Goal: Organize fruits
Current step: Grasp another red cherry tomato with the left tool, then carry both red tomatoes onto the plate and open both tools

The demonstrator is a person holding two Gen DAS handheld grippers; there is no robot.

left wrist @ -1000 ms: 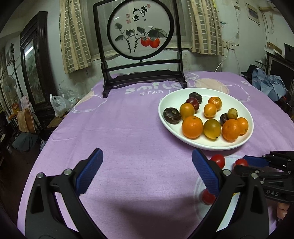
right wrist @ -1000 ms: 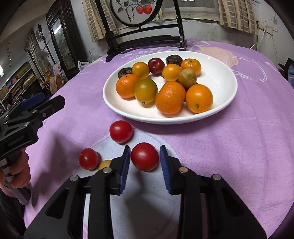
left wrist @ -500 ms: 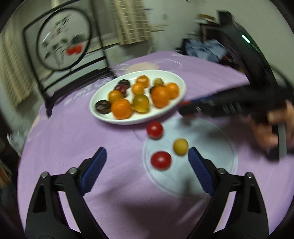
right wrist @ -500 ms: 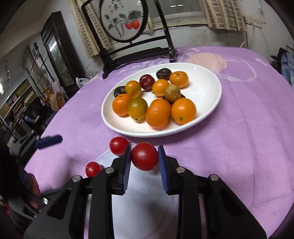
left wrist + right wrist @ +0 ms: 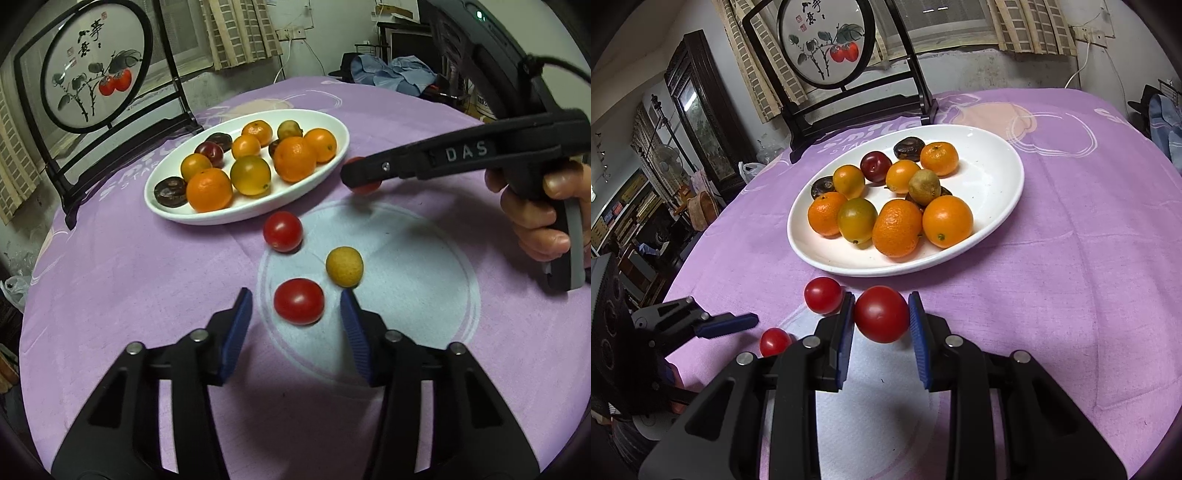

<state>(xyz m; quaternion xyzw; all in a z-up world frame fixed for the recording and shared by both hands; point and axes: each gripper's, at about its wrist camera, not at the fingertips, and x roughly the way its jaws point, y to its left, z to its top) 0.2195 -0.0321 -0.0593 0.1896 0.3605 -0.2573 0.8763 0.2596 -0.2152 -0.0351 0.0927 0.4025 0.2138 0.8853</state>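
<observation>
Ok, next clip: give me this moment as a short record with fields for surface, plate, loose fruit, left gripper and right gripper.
surface: purple tablecloth with a pale circle print
plate: white oval plate holding oranges, dark plums and greenish fruit
loose fruit: two red tomatoes, far one and near one, plus a small yellow fruit, all on the cloth
left gripper: left gripper closing around the near tomato, pads not yet touching it
right gripper: right gripper shut on a third red tomato, lifted near the plate's rim

You see: matt purple cloth (image 5: 1071, 258) over desk; glossy white ceramic-looking plate (image 5: 997, 177); shiny smooth tomatoes (image 5: 299, 306); dimpled oranges (image 5: 897, 229); ribbed blue gripper pads (image 5: 236, 332).
</observation>
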